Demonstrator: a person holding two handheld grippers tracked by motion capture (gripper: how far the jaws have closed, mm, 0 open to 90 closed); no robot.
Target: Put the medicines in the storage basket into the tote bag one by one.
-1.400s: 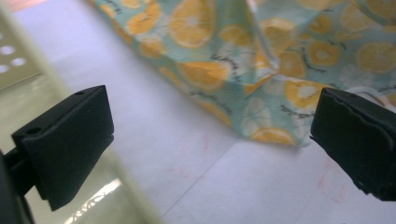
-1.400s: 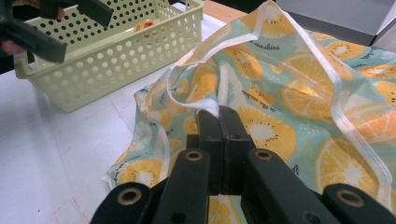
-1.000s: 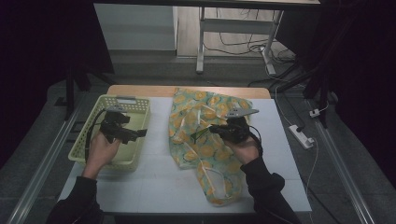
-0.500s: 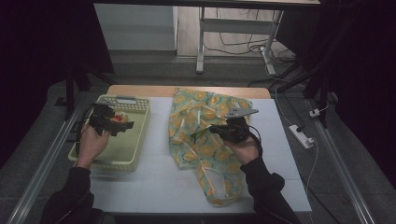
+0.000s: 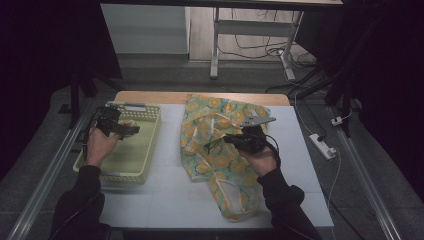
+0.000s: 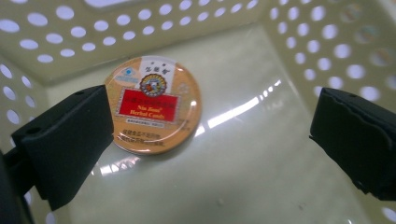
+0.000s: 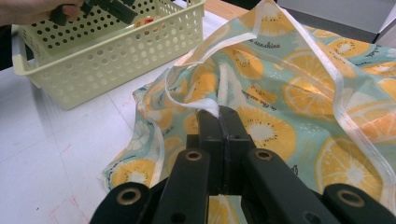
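Pinching a white-trimmed edge of the orange-slice print fabric bag (image 7: 299, 107), the right hand-held gripper (image 7: 218, 114) has its jaws fully closed, with the trim caught between the tips. In the high view the bag (image 5: 220, 150) lies spread across the middle of the counter (image 5: 170, 200), running from the far edge toward the near edge, and the right hand-held gripper (image 5: 225, 141) sits over its middle with the jaws pointing toward the counter's left side. The pinched trim stands lifted off the rest of the fabric, forming a raised fold just in front of the jaw tips.

The left hand-held gripper (image 5: 131, 131) is held over the pale yellow perforated basket (image 5: 145, 150), which stands at the left edge of the counter, well apart from the bag's left side. Its jaws are spread wide and grip nothing. In the left gripper view, the jaws point down into the basket interior (image 6: 289, 154), and a round orange candy tin (image 6: 156, 105) with a red label lies flat on the basket floor near the far wall. The tin sits just beside the jaw on the left of that view, partly overlapped by it; whether the two touch cannot be told. The other jaw stands well clear of the tin.
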